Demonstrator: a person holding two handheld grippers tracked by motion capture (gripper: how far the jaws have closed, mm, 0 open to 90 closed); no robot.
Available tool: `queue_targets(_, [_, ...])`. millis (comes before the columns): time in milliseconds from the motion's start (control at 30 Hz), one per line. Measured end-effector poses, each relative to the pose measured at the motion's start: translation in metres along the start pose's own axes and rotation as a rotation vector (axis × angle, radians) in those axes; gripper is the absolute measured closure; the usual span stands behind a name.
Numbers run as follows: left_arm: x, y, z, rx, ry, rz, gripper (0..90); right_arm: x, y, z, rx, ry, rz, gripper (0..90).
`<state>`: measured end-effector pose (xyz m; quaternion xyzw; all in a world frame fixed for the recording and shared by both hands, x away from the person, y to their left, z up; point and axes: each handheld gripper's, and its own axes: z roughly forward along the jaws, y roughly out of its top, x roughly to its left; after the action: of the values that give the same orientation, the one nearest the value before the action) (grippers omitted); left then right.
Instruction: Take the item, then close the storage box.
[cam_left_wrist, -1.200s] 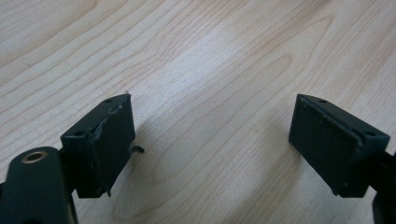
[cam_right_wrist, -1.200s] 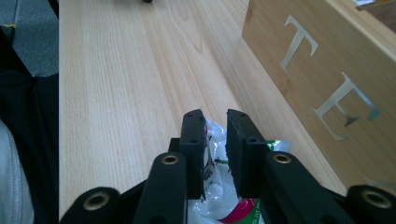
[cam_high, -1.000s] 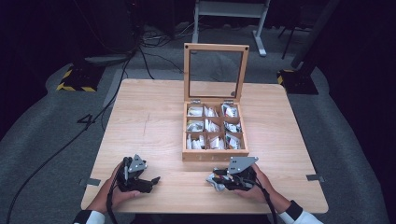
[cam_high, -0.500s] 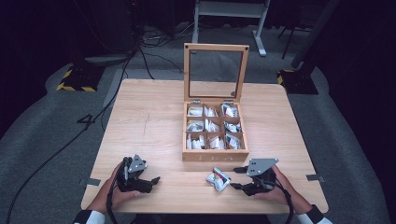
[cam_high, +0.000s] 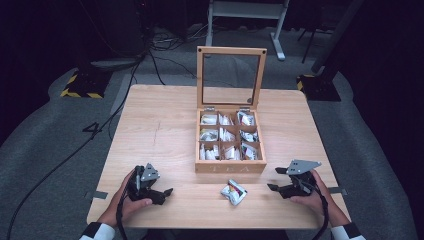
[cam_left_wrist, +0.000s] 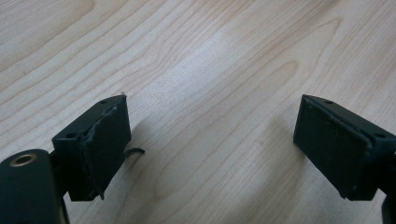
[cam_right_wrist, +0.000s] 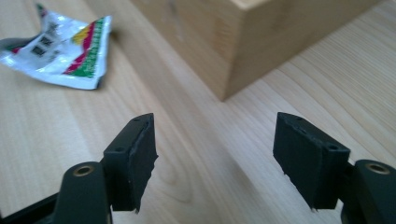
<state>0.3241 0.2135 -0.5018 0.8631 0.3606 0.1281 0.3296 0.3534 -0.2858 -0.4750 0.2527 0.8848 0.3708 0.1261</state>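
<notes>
- While the crumpled silver tea-bag sachet with red, green and yellow print (cam_high: 233, 192) lies loose on the pale wooden tabletop (cam_high: 165, 125), in the lower middle of the high view, it rests just in front of the open wooden tea box with a glass-paned lid (cam_high: 230, 167), near the box's front wall but apart from it as far as the view shows.
- From the right gripper (cam_high: 280, 180), at the lower right of the high view, the sachet lies toward the frame's left, with bare tabletop between them; in the right gripper view it sits in the upper left corner (cam_right_wrist: 60, 46), well up and left of the jaws, beside the box's corner (cam_right_wrist: 243, 42).
- Its long axis runs on a slant in the high view, from upper left to lower right.
- By my reading the right gripper is the nearer one; the left gripper (cam_high: 162, 192) sits at the lower left, farther from the sachet, though its jaws point toward it.
- Right jaws: they have just been opening and stand wide apart, with nothing between them but wood grain and touching nothing.
- Left jaws: also apart and empty in the left gripper view (cam_left_wrist: 210, 154), held low over bare tabletop; whether the tips rest on the wood I cannot tell.
- Any coming pick-up would, I judge, turn on closing that sideways gap to the sachet.
</notes>
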Motion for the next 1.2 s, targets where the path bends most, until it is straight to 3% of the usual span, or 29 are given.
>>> queue_targets(233, [0.015,0.006,0.001,-0.024,-0.027,-0.027,18.4,-0.024,-0.006,-0.001,-0.005,-0.067,0.084,27.8])
queue_targets(400, [0.027,0.018,0.0,-0.057,-0.056,-0.032,18.9,-0.037,-0.002,-0.007,-0.051,-0.1,0.142,28.4])
queue_targets(633, [0.045,0.044,0.001,-0.115,-0.032,-0.055,19.7,-0.051,0.011,-0.01,-0.049,-0.183,0.179,32.6])
queue_targets(867, [0.062,0.075,0.005,-0.164,-0.01,-0.075,20.4,-0.072,0.026,-0.015,-0.098,-0.209,0.236,32.1])
queue_targets(1033, [0.065,0.097,0.004,-0.194,0.009,-0.062,20.4,-0.085,0.043,-0.019,-0.152,-0.224,0.267,31.5])
queue_targets(1200, [0.068,0.12,0.004,-0.193,0.026,-0.048,20.3,-0.094,0.056,-0.013,-0.144,-0.224,0.261,28.8])
